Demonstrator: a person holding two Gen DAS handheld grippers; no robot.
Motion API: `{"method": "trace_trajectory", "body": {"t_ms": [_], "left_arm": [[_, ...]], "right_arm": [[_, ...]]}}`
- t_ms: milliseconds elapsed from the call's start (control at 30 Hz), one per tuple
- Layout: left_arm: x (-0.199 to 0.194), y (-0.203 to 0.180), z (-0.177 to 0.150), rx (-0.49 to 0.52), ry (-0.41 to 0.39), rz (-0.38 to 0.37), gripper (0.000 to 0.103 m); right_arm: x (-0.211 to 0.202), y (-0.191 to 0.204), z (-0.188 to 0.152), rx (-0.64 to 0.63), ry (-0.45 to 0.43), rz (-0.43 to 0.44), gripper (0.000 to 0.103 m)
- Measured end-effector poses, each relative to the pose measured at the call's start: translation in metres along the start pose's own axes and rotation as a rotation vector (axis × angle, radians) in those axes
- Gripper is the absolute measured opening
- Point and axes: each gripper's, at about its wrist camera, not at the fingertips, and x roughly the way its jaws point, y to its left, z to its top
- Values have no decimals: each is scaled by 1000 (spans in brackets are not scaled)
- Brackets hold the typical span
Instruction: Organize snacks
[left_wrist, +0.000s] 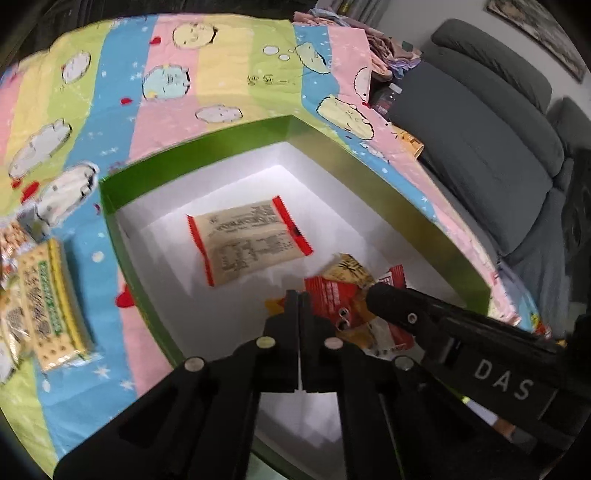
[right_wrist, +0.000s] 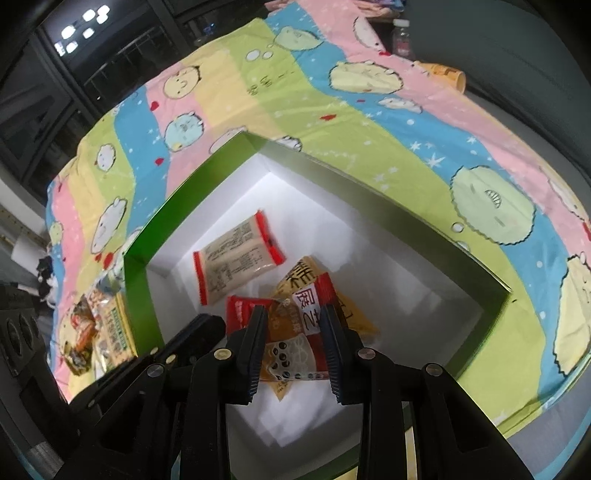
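Note:
A green box (left_wrist: 207, 147) with a white inside stands on the striped cartoon cloth. A beige packet with red ends (left_wrist: 247, 240) lies flat on its floor. My left gripper (left_wrist: 299, 295) hangs over the box's near part, shut, with nothing seen between its fingers. In the right wrist view my right gripper (right_wrist: 293, 314) is shut on a red and orange snack packet (right_wrist: 295, 332) low inside the box (right_wrist: 184, 195). That packet lies over a yellow packet (right_wrist: 304, 273). The beige packet (right_wrist: 236, 258) sits just beyond. The left gripper's black tip (right_wrist: 201, 328) shows at the left.
More snack packets, among them a green and yellow cracker pack (left_wrist: 55, 310), lie on the cloth (left_wrist: 221, 74) left of the box. A grey sofa (left_wrist: 498, 147) runs along the right. A small bottle (right_wrist: 400, 35) and a paper cup (right_wrist: 447, 74) sit at the cloth's far edge.

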Motion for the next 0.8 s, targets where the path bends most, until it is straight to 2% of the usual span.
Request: {"method": "trace_trajectory", "body": {"t_ms": [67, 100, 133, 233, 300, 333, 467, 700, 800], "left_arm": [[-2, 1, -1, 14, -9, 28, 4], [-1, 5, -2, 10, -1, 95, 4], [0, 12, -1, -8, -5, 96, 4], [-4, 28, 2, -77, -1, -3, 4], [-4, 31, 3, -90, 3, -15, 4], [-4, 30, 3, -76, 4, 1, 4], [0, 22, 2, 7, -14, 145, 4], [5, 35, 11, -16, -18, 129, 4], [6, 39, 13, -24, -27, 132, 4]], "right_arm": [[0, 2, -2, -9, 3, -2, 31], [-1, 3, -3, -12, 0, -7, 31], [0, 3, -4, -11, 7, -7, 31], [3, 8, -5, -24, 17, 1, 31], [6, 11, -5, -30, 29, -6, 31], [7, 12, -5, -32, 41, -7, 31], [6, 15, -6, -42, 39, 15, 31], [14, 13, -5, -30, 36, -2, 31], [15, 15, -5, -36, 36, 23, 32]]}}
